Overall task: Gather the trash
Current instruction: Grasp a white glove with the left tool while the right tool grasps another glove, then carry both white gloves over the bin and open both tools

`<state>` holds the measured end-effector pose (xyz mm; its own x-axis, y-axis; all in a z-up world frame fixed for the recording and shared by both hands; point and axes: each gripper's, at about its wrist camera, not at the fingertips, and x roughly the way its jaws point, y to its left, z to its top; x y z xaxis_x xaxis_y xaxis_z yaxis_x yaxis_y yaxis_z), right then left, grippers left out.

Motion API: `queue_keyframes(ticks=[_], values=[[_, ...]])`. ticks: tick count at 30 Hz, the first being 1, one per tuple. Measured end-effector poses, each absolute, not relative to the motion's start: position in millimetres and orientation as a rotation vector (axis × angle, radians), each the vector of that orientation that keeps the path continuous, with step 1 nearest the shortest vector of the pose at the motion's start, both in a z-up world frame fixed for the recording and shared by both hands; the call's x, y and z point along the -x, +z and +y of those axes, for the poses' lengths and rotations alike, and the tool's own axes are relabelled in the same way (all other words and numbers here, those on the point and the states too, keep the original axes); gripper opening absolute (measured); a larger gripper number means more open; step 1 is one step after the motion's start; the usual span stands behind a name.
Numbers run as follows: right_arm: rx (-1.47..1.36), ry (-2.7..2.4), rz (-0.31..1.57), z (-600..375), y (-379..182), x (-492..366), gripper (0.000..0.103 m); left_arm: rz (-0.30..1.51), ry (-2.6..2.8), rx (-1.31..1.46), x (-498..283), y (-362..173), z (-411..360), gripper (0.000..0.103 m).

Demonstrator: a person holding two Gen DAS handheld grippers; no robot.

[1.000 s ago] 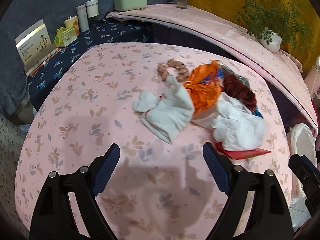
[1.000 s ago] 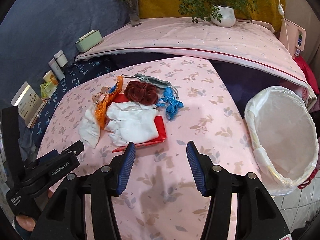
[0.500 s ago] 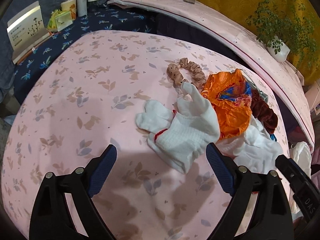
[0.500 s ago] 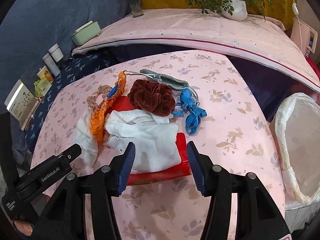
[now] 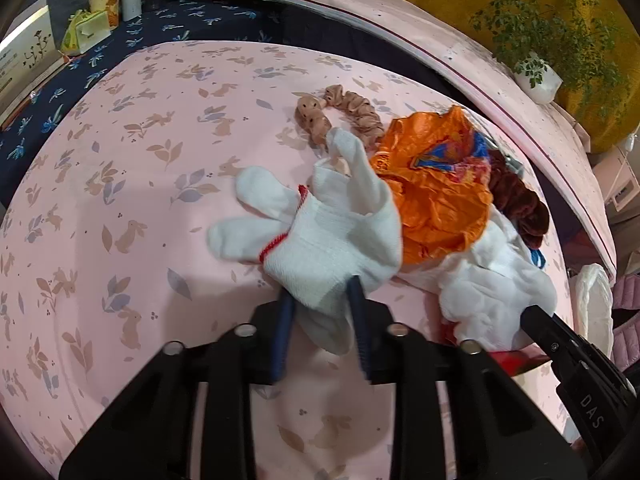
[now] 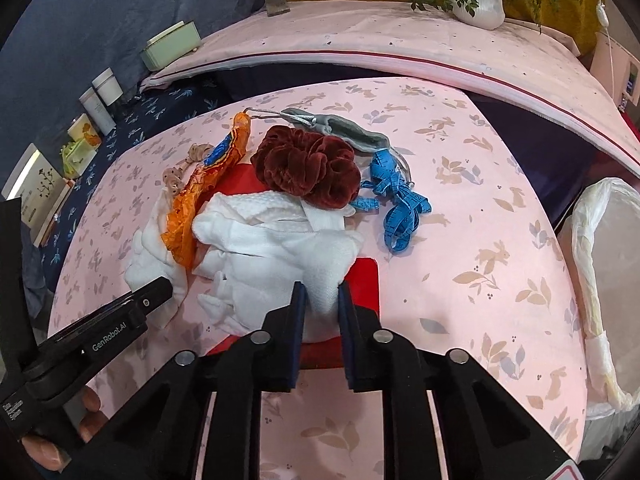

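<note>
A pile lies on the pink table. My left gripper (image 5: pixel 320 300) is shut on the near edge of a white glove with red trim (image 5: pixel 332 228). My right gripper (image 6: pixel 321 300) is shut on a second white glove (image 6: pixel 280 240) that lies over a red flat sheet (image 6: pixel 364 280). An orange wrapper (image 5: pixel 436 196) lies between the two gloves, also in the right wrist view (image 6: pixel 208 184). A dark red scrunchie (image 6: pixel 308 168), a blue tape measure (image 6: pixel 400 204), a grey pouch (image 6: pixel 340 128) and a tan scrunchie (image 5: pixel 340 112) lie behind.
A white-lined bin (image 6: pixel 608 280) stands off the table's right edge. A pink shelf (image 6: pixel 400 48) behind carries a potted plant (image 6: pixel 476 4) and a green box (image 6: pixel 172 46). Bottles and cards (image 5: pixel 80 20) stand at the far left.
Both grippers moved forward into the pile and closed, the left on the trimmed glove, the right on the other glove.
</note>
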<state>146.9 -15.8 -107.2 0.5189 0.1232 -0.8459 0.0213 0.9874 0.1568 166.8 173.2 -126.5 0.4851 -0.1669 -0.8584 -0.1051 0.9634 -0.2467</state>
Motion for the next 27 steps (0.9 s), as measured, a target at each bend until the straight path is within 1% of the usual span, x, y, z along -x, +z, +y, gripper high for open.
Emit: queue_keyframes(ticks=[1, 5, 18, 27], values=[[-0.157, 0.068, 1.021, -16, -105, -145, 0.010, 1.067, -0.046, 0.286, -165, -125, 172, 0.015], [-0.157, 0.089, 0.994, -15, -94, -134, 0.008, 1.042, -0.048, 0.268, -153, -114, 167, 0.013], [-0.208, 0.112, 0.843, -43, -34, -90, 0.007, 0.965, -0.102, 0.253, -113, -60, 135, 0.012], [-0.275, 0.045, 0.755, -98, -5, -60, 0.008, 0.920, -0.202, 0.187, -91, -25, 75, 0.012]])
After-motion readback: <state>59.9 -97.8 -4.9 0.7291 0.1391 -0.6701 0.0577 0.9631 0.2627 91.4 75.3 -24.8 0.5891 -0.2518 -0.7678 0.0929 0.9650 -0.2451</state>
